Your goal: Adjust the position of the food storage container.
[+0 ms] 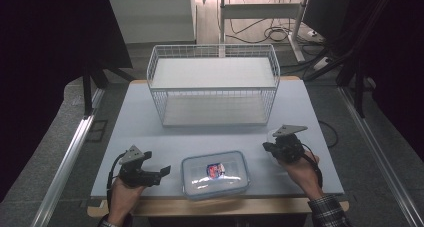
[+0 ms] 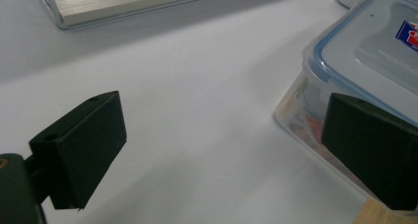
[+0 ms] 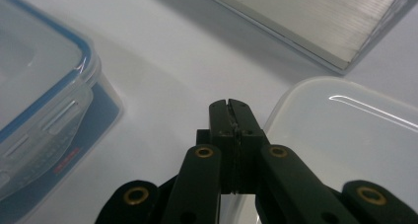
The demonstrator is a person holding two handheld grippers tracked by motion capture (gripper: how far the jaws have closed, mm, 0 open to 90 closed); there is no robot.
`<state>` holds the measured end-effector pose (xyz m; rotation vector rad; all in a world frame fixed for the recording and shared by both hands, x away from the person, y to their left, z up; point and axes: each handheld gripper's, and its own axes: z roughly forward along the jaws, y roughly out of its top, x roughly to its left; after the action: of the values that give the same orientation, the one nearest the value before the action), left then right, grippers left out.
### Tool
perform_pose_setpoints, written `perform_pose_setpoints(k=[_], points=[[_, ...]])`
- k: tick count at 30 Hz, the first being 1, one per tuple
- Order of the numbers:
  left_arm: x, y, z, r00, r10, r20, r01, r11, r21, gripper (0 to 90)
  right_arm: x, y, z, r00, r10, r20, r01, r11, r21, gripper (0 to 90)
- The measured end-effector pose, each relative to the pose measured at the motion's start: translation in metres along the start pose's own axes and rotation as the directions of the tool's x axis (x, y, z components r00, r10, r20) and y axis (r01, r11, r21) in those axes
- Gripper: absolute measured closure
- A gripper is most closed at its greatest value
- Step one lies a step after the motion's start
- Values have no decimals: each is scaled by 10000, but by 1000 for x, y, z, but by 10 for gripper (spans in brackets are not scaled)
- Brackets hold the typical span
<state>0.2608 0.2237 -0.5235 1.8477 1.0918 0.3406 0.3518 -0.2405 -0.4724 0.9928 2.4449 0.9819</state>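
Overhead light brightens the pale blue table top, while the room at the frame's left and right edges stays dark. Glare streaks the translucent plastic lid at lower right. The close black jaws look soft and blurred.

Container before wire basket
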Motion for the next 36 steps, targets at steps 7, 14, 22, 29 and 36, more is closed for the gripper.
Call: perform_pose_setpoints(k=[7,14,22,29,36], points=[[-4,2,3,9995,-114,310,106,9996,246,37,-22,-8,-5,9957,512,775,-495,9985,-241,895],[-6,4,5,9993,-202,323,189,9990,408,55,-41,-10,-9,9873,1079,1170,-1024,9934,-520,895],[-14,6,0,9993,13,370,-33,9985,543,211,-30,-11,-19,9932,727,911,-635,9929,-1003,892],[-31,-2,-9,9961,256,843,-327,9960,835,525,5,-17,-14,9978,298,-586,-347,9957,-857,891],[-51,-8,-6,9909,513,1246,-694,9869,1457,838,44,-25,-14,9832,-179,-1815,96,9989,-469,888]])
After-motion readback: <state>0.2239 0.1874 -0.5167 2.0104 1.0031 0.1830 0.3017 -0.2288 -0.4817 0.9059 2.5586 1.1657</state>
